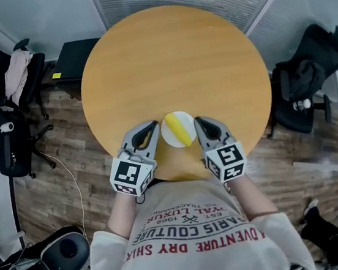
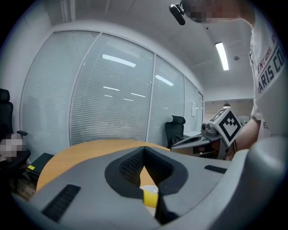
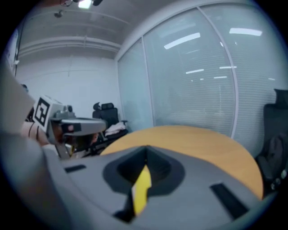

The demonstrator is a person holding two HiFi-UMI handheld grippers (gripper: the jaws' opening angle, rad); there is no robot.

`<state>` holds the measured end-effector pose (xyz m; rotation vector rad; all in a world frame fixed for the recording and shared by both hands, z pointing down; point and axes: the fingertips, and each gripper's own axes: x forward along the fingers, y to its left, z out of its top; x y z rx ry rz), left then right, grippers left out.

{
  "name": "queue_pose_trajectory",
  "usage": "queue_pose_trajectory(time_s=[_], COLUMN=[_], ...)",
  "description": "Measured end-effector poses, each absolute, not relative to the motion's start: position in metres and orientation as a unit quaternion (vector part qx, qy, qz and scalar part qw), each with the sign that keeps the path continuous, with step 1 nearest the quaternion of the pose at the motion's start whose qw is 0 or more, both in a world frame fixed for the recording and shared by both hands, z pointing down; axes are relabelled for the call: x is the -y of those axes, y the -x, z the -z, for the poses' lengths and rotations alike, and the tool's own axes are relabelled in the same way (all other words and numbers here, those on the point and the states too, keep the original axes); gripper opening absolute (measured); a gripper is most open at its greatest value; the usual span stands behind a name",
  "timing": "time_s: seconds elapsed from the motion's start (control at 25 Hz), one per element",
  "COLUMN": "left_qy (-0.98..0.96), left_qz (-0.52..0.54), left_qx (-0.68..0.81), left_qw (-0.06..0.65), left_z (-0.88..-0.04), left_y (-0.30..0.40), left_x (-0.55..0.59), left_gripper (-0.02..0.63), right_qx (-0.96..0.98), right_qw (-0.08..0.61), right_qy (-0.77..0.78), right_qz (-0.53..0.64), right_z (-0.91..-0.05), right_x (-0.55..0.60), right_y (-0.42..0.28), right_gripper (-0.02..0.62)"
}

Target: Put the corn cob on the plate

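A yellow corn cob [image 1: 179, 130] lies on a small white plate [image 1: 186, 119] near the front edge of the round wooden table [image 1: 172, 63]. My left gripper [image 1: 153, 126] hangs just left of the plate, and my right gripper [image 1: 198, 122] just right of it. Both are lifted above the table, and neither holds anything. In the left gripper view the left gripper [image 2: 144, 147] has its jaws meeting at the tips, with the corn cob [image 2: 150, 198] and plate [image 2: 147, 187] showing below. In the right gripper view the right gripper [image 3: 146, 147] is shut too, with the corn cob [image 3: 141, 191] beneath it.
Black office chairs stand on the wood floor at the left [image 1: 3, 91] and right [image 1: 309, 76] of the table. A dark case [image 1: 71, 61] sits by the table's back left edge. A glass wall with blinds [image 2: 108, 99] runs behind the table.
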<state>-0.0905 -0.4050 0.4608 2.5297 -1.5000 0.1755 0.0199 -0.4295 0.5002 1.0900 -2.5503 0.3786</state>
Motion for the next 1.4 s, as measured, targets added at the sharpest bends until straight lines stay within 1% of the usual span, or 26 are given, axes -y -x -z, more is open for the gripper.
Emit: queue_pose_trajectory(time_s=[0.36, 0.48, 0.64, 0.8, 1.4], left_qy=[-0.856, -0.857, -0.856, -0.855, -0.852], left_qz=[-0.052, -0.046, -0.045, -0.040, -0.045], left_qx=[0.514, 0.514, 0.515, 0.518, 0.521], left_qw=[0.030, 0.012, 0.003, 0.013, 0.016], left_z=[-0.413, -0.400, -0.393, -0.388, -0.394], left_y=[0.070, 0.063, 0.060, 0.058, 0.069], left_x=[0.397, 0.395, 0.394, 0.393, 0.399], left_gripper=[0.034, 0.034, 0.034, 0.034, 0.034], right_qx=[0.917, 0.920, 0.921, 0.922, 0.930], right_qw=[0.054, 0.032, 0.029, 0.033, 0.044], right_qy=[-0.391, -0.388, -0.385, -0.384, -0.363], right_qz=[-0.066, -0.049, -0.041, -0.040, -0.041], right_z=[-0.413, -0.399, -0.397, -0.400, -0.402], right_x=[0.424, 0.421, 0.419, 0.421, 0.421], right_y=[-0.037, -0.042, -0.044, -0.043, -0.022], right_gripper=[0.029, 0.028, 0.028, 0.028, 0.028])
